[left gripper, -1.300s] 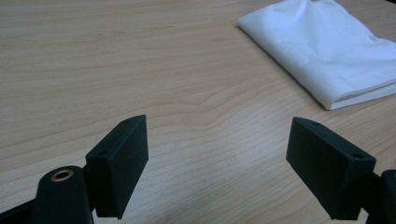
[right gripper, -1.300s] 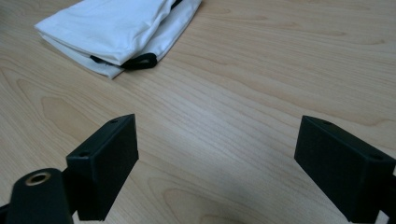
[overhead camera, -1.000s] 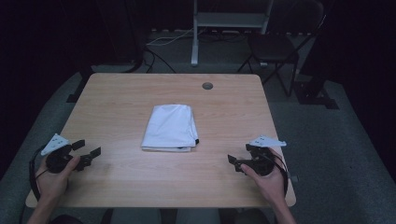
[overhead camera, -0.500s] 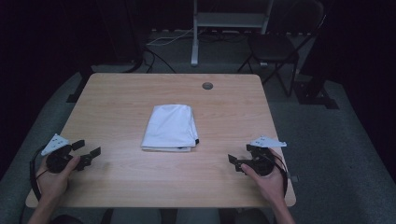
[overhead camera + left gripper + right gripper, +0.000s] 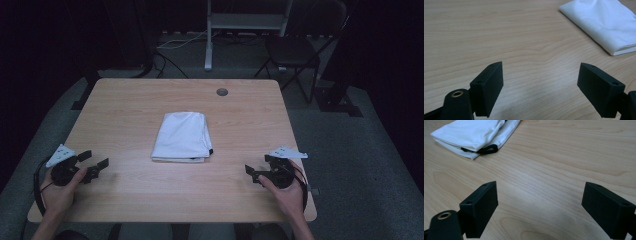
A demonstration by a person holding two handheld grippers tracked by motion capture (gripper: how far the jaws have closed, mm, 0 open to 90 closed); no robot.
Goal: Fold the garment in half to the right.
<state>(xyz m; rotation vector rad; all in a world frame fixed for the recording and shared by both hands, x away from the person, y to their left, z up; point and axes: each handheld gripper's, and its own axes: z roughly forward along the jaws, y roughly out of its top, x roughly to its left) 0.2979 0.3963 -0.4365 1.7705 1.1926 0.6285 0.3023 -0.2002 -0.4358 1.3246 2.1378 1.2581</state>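
A folded white cloth (image 5: 182, 136) lies at the middle of the wooden table (image 5: 130, 105). A thin black band (image 5: 486, 149) sticks out of its near right corner. My left gripper (image 5: 95, 163) rests near the table's front left edge, open, with nothing between its fingers; the cloth (image 5: 604, 22) is ahead of it to the right. Over by the front right edge sits my right gripper (image 5: 256, 168), also open and empty, with the cloth (image 5: 471, 135) ahead to its left. Both grippers stay well apart from the cloth.
A round cable hole (image 5: 222, 92) sits near the table's far edge. Behind the table stand a dark chair (image 5: 295, 52) and a metal stand (image 5: 208, 35) with cables on the floor. Bare wood surrounds the cloth.
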